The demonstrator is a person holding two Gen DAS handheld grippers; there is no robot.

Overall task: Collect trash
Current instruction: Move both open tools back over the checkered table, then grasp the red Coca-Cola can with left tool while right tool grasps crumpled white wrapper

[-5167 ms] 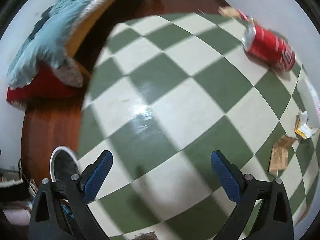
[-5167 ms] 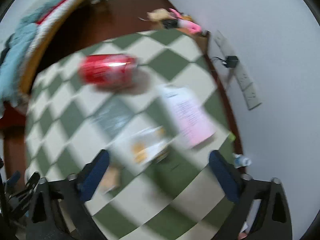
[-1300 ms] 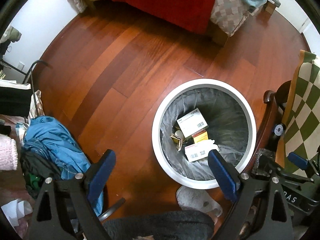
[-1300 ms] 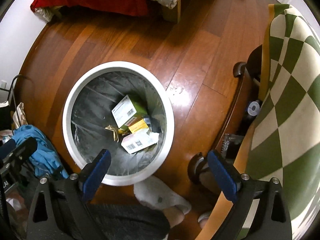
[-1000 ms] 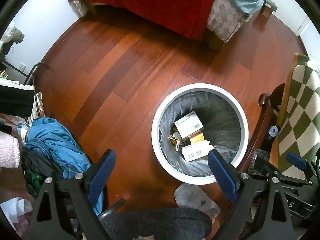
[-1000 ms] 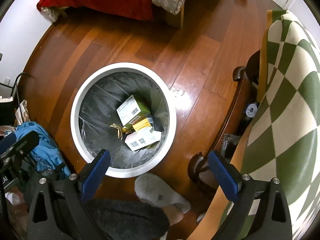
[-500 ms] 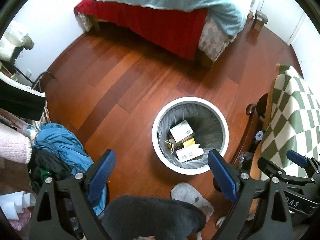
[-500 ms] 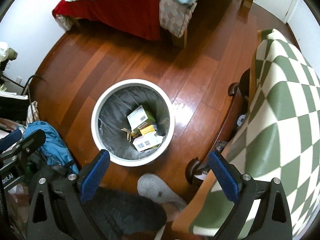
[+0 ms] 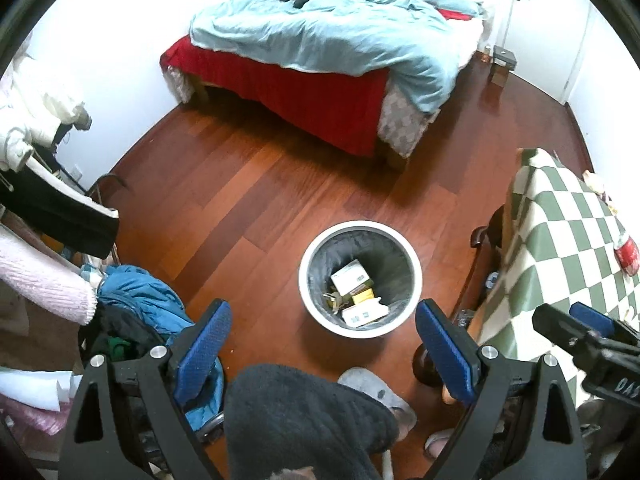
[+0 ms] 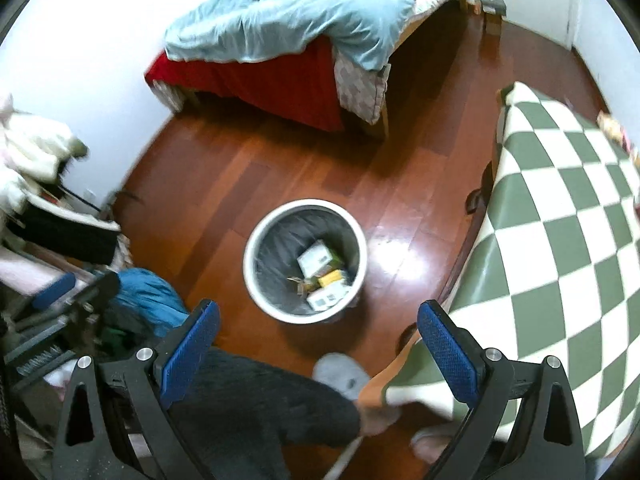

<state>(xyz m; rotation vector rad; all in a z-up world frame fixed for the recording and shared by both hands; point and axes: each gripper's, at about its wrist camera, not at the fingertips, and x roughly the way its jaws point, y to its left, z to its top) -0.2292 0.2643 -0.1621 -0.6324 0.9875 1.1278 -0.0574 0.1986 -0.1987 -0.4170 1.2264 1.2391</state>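
Observation:
A white round trash bin [image 9: 316, 248] with a grey liner stands on the wood floor; it also shows in the right wrist view [image 10: 256, 240]. Small boxes [image 9: 350, 278] and scraps lie inside it. My left gripper [image 9: 324, 344] is open and empty, high above the floor near the bin. My right gripper [image 10: 316, 336] is open and empty, also high above the bin. A red soda can [image 9: 627, 254] lies on the green-and-white checkered table [image 9: 560, 240] at the right.
A bed [image 9: 320, 40] with a blue duvet and red sheet stands at the back. A pile of clothes [image 9: 132, 304] and a rack are at the left. The person's dark-trousered leg [image 9: 296, 420] and grey slipper [image 9: 376, 392] are below the grippers.
Both grippers have risen well away from the bin, which now looks smaller. More of the bed and the checkered table has come into view. Both grippers stay open and empty.

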